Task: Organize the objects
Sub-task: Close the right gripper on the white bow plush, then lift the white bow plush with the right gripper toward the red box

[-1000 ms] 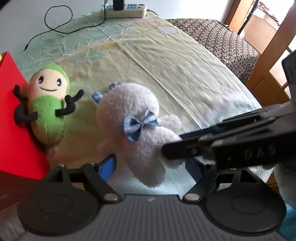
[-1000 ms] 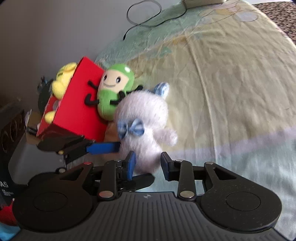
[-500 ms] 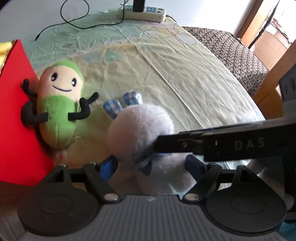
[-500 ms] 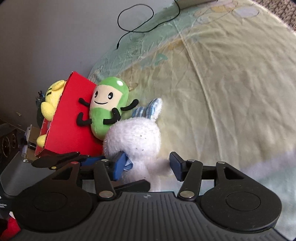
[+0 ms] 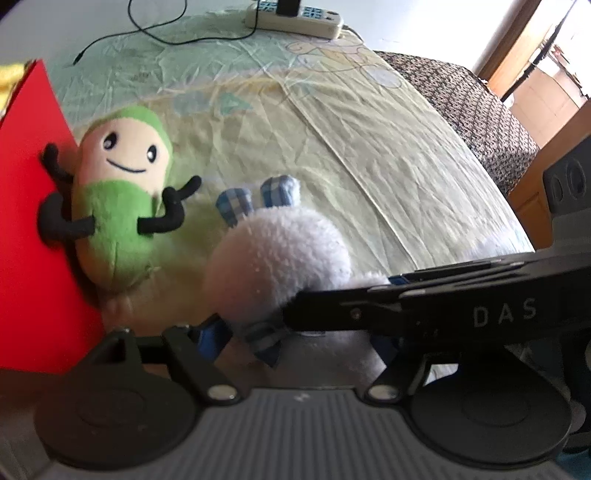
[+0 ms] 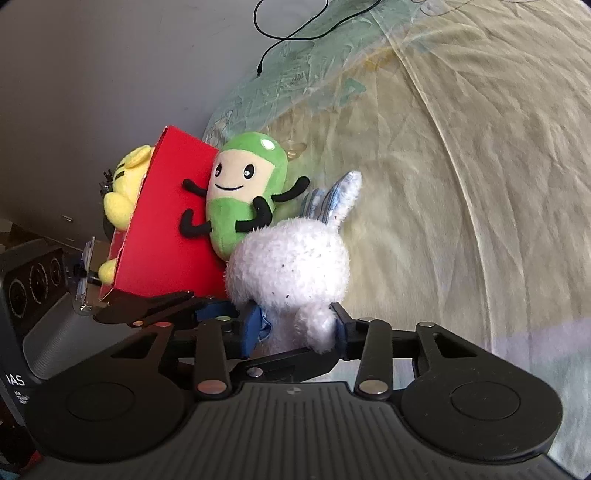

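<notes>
The right hand-held gripper (image 6: 295,330) is closing, its blue pads pressed on the white bunny's (image 6: 291,273) body. The left hand-held gripper (image 5: 299,341) is closing too, with the bunny between its jaws; whether its pads touch is hidden. "DAS" is printed on the arm crossing the left view. Just left of the bunny a green plush (image 6: 243,192) leans on a red box (image 6: 166,229) holding a yellow plush (image 6: 123,184). All lie on a creased pale-yellow bed sheet (image 5: 369,147). Beyond the bunny sit a power strip (image 5: 295,18) and black cable (image 5: 155,26).
</notes>
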### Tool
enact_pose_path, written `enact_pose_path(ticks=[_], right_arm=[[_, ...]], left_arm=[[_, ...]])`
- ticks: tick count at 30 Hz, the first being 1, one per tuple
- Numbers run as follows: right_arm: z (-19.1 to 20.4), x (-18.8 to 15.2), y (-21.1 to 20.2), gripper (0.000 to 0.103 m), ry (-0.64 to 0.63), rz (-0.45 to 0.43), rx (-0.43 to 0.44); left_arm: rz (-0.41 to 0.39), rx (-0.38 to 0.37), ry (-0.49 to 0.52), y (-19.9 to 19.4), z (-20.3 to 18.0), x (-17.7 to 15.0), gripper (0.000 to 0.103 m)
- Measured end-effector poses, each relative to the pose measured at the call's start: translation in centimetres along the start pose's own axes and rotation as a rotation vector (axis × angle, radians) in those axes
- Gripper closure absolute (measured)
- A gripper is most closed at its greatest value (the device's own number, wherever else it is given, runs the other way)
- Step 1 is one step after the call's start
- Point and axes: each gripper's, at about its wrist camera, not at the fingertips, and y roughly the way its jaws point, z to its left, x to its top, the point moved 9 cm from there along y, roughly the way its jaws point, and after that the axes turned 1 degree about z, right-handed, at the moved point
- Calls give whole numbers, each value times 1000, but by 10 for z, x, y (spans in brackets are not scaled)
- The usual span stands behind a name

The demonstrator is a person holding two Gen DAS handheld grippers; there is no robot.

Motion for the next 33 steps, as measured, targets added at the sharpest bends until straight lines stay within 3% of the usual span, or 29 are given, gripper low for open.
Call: enact_pose_path(ticks=[11, 23, 33], right_arm=[[15, -20, -28, 61, -36, -8, -4], [44, -38, -31, 61, -89, 14, 40], [101, -47, -25, 61, -163, 42, 65]], left_arm=[[-29, 2, 106, -23, -27, -14, 30], [-49, 38, 78, -58, -23, -33, 31], [-86, 28, 74, -108, 2, -46, 31]])
